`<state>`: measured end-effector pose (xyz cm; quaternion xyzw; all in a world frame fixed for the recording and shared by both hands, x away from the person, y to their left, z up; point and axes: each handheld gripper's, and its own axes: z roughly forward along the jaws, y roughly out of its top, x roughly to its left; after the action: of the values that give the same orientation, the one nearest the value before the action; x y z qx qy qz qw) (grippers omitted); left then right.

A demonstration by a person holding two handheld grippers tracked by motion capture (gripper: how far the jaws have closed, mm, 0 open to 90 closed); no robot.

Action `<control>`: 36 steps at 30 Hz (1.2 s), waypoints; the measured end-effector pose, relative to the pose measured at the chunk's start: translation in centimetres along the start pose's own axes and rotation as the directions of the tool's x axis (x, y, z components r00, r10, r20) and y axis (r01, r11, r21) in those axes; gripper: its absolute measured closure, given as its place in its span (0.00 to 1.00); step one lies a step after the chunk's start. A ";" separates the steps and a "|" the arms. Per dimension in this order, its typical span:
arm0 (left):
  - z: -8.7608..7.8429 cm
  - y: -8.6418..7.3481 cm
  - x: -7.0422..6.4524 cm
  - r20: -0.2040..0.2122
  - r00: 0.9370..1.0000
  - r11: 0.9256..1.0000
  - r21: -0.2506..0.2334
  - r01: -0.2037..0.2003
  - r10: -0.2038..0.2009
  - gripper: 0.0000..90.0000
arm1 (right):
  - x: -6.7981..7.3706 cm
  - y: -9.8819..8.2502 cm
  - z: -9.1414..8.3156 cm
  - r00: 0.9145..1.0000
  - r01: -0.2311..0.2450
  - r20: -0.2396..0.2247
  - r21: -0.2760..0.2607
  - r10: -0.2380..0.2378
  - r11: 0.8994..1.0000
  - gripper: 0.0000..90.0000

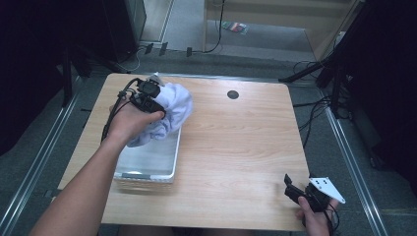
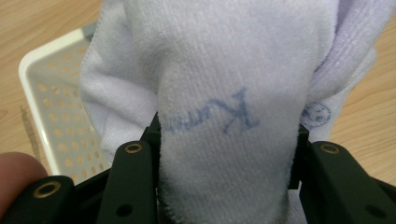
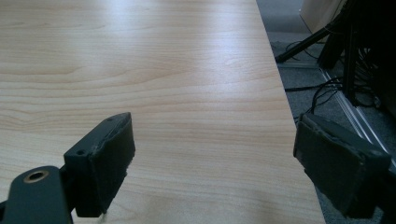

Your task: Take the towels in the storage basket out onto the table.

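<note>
One worktop [image 1: 236, 147], light wood grain, carries everything; a small dark round cap [image 1: 233, 94] sits near its far edge, well apart from the work.

Next in size: white perforated basket [image 1: 147, 169] at the worktop's left-front area, sitting flat. In the left gripper view [image 2: 51, 93] its holed floor shows below and to the left of the cloth. Judging by the position, the basket is either where the cloth goes or where it came from; can't tell which.

Pale lilac-white towel [image 1: 169, 110], bunched, hanging off the left claw above the far end of the basket. Lower folds drape down to about the basket rim; whether they touch it, can't tell. In the left gripper view the towel [image 2: 224, 70] has blue lettering and a small round stamp on it. It's held up high so the loose folds can hang free of the basket wall, my read.

Left claw [image 1: 156, 101]: jaws clamped on a thick fold of the towel, pads pressing both sides of it [image 2: 299, 154]. Grip looks firm, a lot of fabric between them.

Right claw [image 1: 295, 189]: parked at the worktop's right-front corner, jaws spread wide, nothing between them, pads [image 3: 112, 158] just above bare wood. Looks idle, kept out of the left arm's way.
</note>
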<state>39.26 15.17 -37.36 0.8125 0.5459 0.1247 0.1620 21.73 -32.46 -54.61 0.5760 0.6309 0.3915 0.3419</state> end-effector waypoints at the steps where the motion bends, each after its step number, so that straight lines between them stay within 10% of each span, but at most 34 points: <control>1: -0.1 0.2 -0.4 0.005 1.000 1.000 0.001 -0.010 0.010 0.60 | 0.0 0.0 0.0 1.000 -0.001 0.000 -0.001 0.001 1.000 0.14; 14: -0.3 2.4 -6.0 0.047 0.995 0.995 -0.044 -0.085 0.087 0.59 | 0.0 0.0 0.0 1.000 0.000 -0.002 -0.001 0.000 1.000 0.15; 36: 4.0 4.4 -14.4 0.137 0.974 0.984 -0.028 -0.176 0.179 0.59 | -0.1 0.0 0.0 1.000 -0.009 -0.009 -0.005 0.009 1.000 0.14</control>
<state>39.14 -0.19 -39.61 0.8635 0.4576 0.0862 0.1941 21.71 -32.61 -54.61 0.5760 0.6290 0.3973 0.3388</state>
